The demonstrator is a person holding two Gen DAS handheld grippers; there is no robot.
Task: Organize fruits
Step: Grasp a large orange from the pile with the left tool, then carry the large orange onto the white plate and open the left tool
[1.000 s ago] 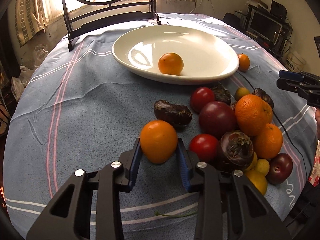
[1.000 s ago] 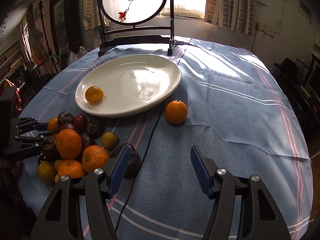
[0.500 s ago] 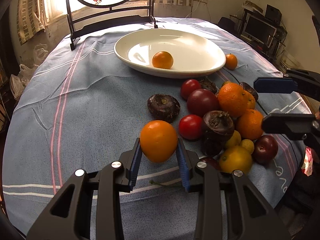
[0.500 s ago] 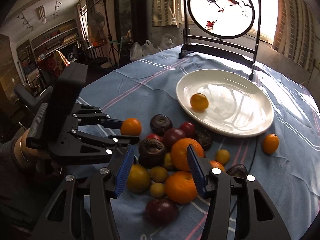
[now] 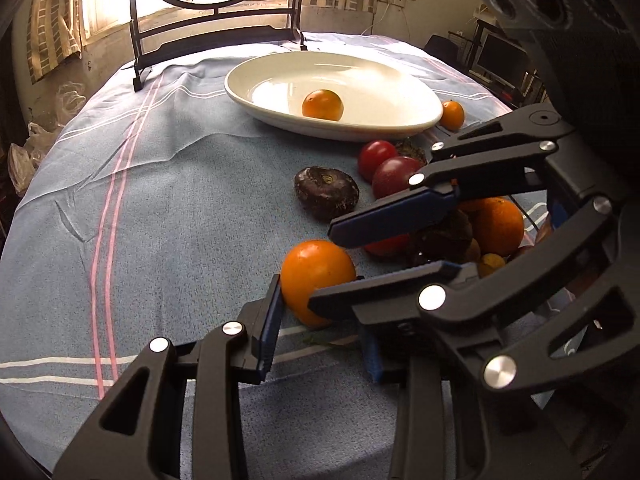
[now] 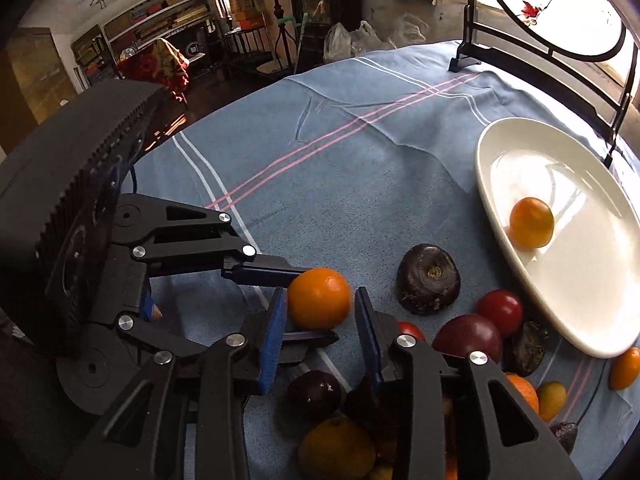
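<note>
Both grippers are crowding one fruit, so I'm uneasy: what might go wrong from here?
The left gripper is clamped on the round orange fruit while the right gripper, jaws just closing with the fruit between them, crosses it: fingers may collide or squeeze it out.
If knocked loose, it could roll into the pile of red and purple fruits.

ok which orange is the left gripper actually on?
The lone orange at the near edge of the pile, pinched between the left gripper fingers. The others are free: one in the white dish, one beyond the dish, the rest in the heap.
</note>
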